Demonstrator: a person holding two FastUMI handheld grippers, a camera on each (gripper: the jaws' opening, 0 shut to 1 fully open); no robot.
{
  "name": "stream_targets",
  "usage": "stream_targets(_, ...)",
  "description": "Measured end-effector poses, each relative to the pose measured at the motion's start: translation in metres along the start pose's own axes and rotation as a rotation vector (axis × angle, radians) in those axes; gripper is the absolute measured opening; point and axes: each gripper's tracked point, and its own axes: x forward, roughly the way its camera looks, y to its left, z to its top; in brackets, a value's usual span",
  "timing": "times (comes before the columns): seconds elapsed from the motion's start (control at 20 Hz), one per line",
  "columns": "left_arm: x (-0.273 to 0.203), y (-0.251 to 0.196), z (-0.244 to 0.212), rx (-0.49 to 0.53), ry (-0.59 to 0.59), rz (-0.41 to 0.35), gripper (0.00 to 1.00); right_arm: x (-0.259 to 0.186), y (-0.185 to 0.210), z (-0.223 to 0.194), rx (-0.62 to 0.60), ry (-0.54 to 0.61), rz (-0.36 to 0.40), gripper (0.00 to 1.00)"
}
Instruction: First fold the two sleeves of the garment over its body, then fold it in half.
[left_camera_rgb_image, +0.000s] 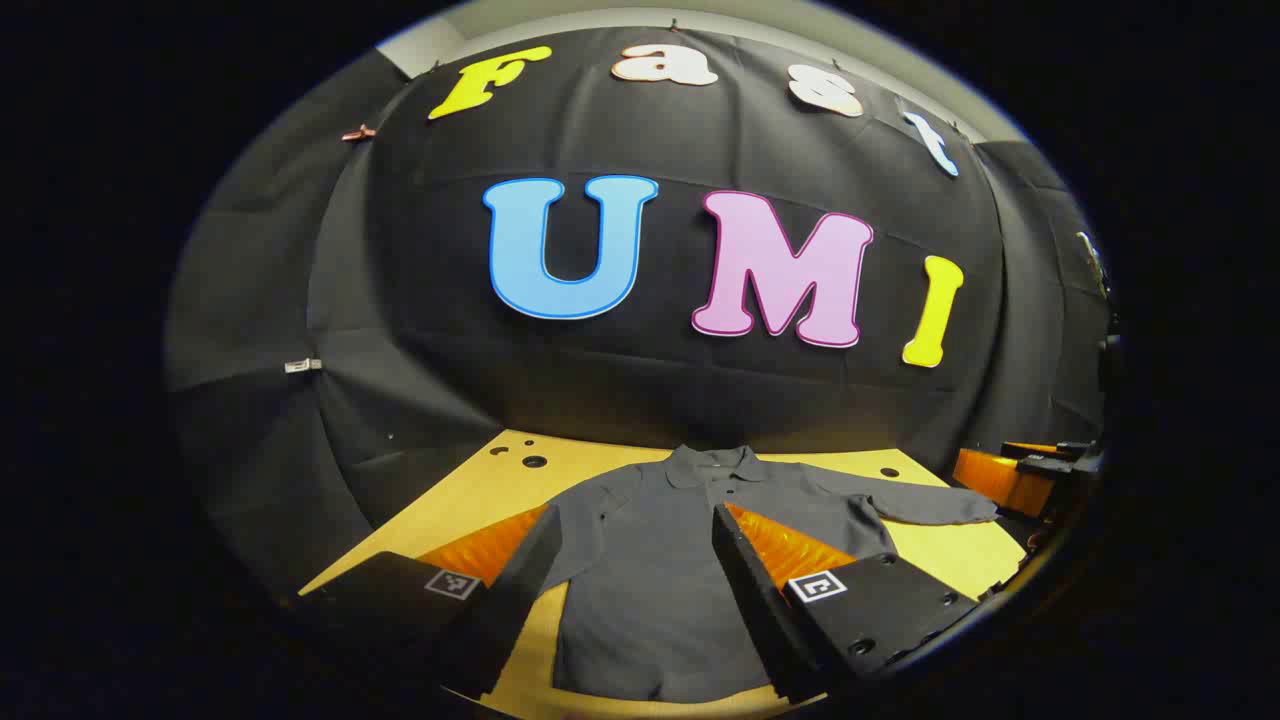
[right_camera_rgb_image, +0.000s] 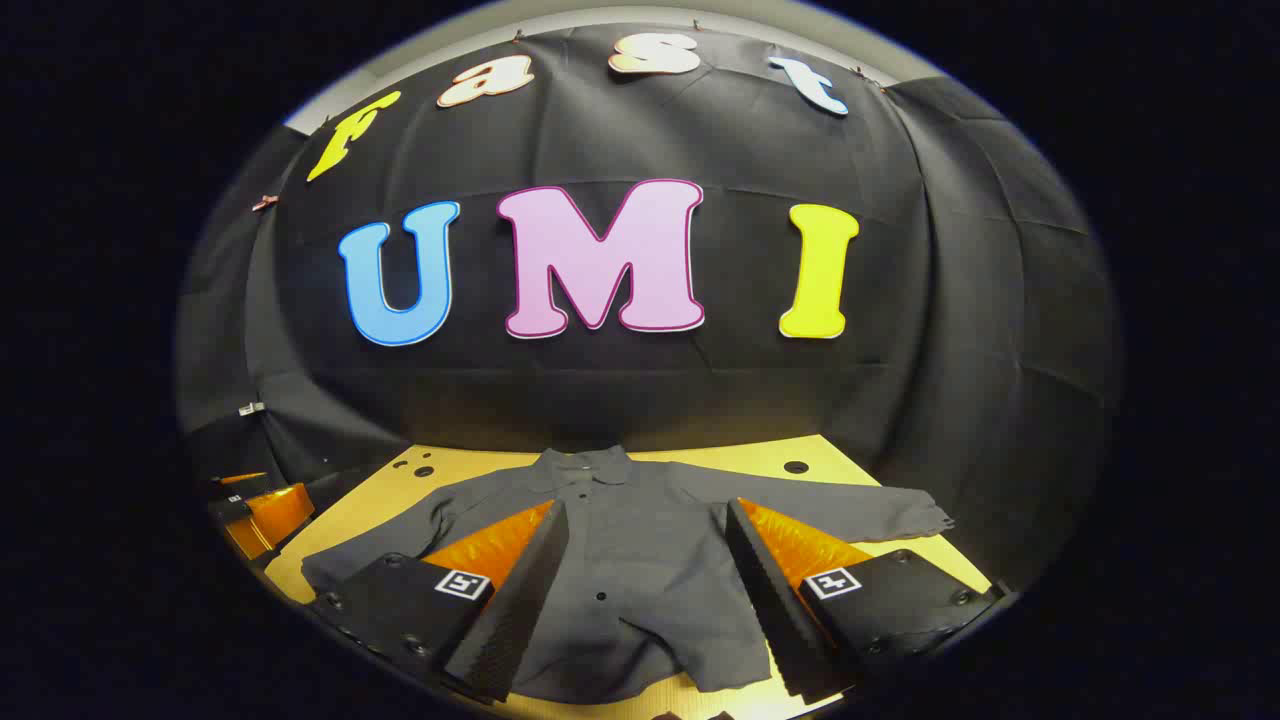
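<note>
A grey long-sleeved shirt (left_camera_rgb_image: 650, 590) (right_camera_rgb_image: 640, 560) lies flat, front up, on the yellow table (left_camera_rgb_image: 480, 480) (right_camera_rgb_image: 760, 458), its collar (left_camera_rgb_image: 712, 463) (right_camera_rgb_image: 585, 466) toward the back wall. Both sleeves are spread outward, one cuff (right_camera_rgb_image: 935, 520) to the right and the other sleeve (right_camera_rgb_image: 340, 565) to the left. One sleeve (left_camera_rgb_image: 930, 508) reaches right in the left gripper view. My left gripper (left_camera_rgb_image: 636, 512) hovers open above the shirt's body, holding nothing. My right gripper (right_camera_rgb_image: 646, 505) is open over the shirt too, and it appears at the table's right edge (left_camera_rgb_image: 1030, 470).
The table has a few round holes (left_camera_rgb_image: 534, 461) (right_camera_rgb_image: 796, 466) near its back edge. Black cloth walls close the booth behind and at both sides. The left gripper (right_camera_rgb_image: 255, 510) appears off the table's left side.
</note>
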Motion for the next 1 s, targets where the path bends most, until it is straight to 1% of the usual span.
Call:
stream_targets(0.05,0.002,-0.004,0.001,0.002,-0.002,-0.006,0.92,0.005,-0.005,0.0,0.014,0.002,-0.001,0.98)
stream_targets(0.1,0.004,-0.009,0.003,0.005,-0.004,-0.014,0.96,0.007,-0.009,0.001,0.02,0.006,-0.004,0.98)
stream_targets(0.35,0.012,-0.026,0.004,0.018,-0.016,-0.037,0.95,0.013,-0.019,0.01,-0.022,-0.029,-0.009,0.98)
stream_targets(0.5,0.018,-0.029,0.006,0.028,-0.014,-0.037,0.95,0.021,-0.03,0.009,-0.039,-0.033,-0.028,0.98)
stream_targets(0.8,0.028,-0.032,0.007,0.05,-0.006,-0.038,0.96,0.038,-0.066,0.015,-0.006,-0.045,-0.118,0.98)
stream_targets(1.0,0.033,-0.036,0.0,0.059,0.012,-0.037,0.96,0.05,-0.099,0.009,0.017,-0.016,-0.176,0.98)
